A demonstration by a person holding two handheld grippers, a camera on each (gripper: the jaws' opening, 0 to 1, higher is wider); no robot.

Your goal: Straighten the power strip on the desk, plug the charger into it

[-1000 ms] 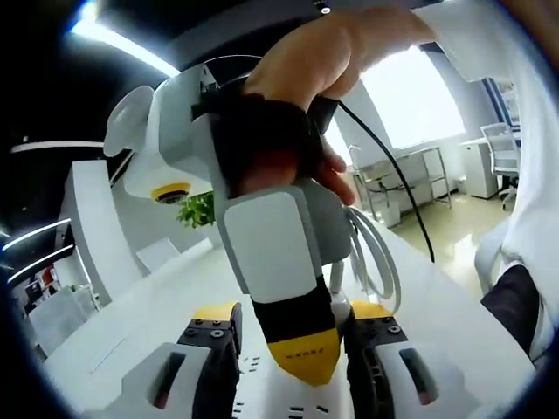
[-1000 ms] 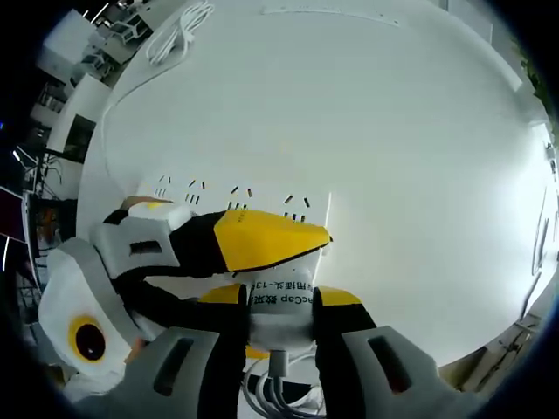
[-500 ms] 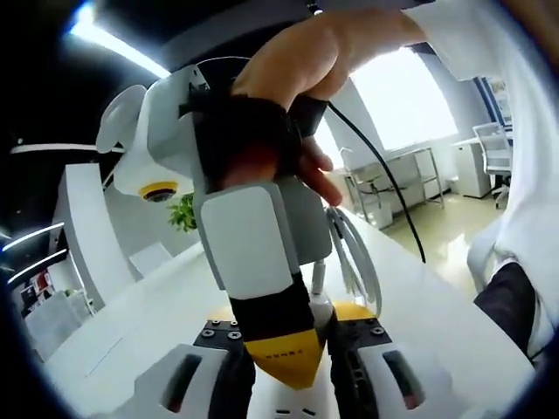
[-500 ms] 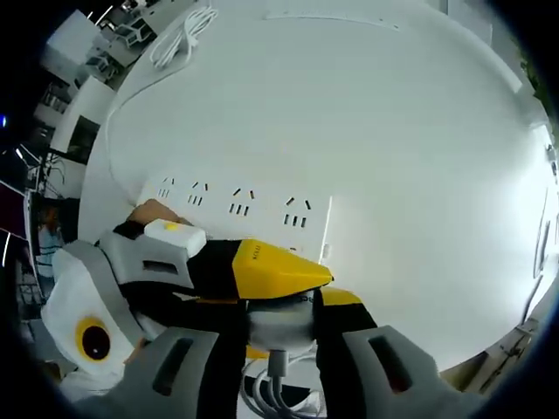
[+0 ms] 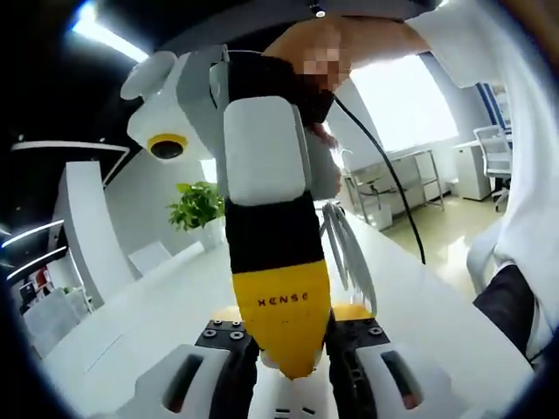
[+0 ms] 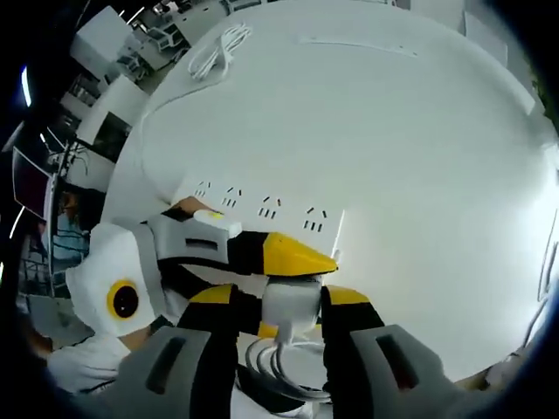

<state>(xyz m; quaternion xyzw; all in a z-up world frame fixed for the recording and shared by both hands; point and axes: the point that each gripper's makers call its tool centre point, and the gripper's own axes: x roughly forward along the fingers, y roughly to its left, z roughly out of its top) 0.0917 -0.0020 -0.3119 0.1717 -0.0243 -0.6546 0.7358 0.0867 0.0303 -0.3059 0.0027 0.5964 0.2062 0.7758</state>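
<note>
The white power strip [image 6: 262,208] lies flat on the white desk [image 6: 419,157] with a row of several sockets showing. My left gripper [image 6: 306,259] reaches in from the left along the strip's near edge, yellow tip pointing right. In the left gripper view my left gripper [image 5: 293,353] has its jaws close together astride the strip [image 5: 293,410]. My right gripper [image 6: 293,310] is shut on the white charger [image 6: 293,301], just short of the strip, its cable [image 6: 279,371] coiled below. The right gripper [image 5: 279,297] hangs nose-down over the left jaws, cable loops [image 5: 345,253] behind it.
A coiled white cable [image 6: 218,52] lies at the desk's far left edge. A potted plant [image 5: 196,205] stands at the far end of the desk. A person's white sleeve [image 5: 524,175] is on the right, with shelving [image 5: 393,183] under a bright window behind.
My left jaws have drawn closer together around the strip, and the left gripper no longer covers the sockets. The right gripper with the charger has tipped more upright over the left jaws.
</note>
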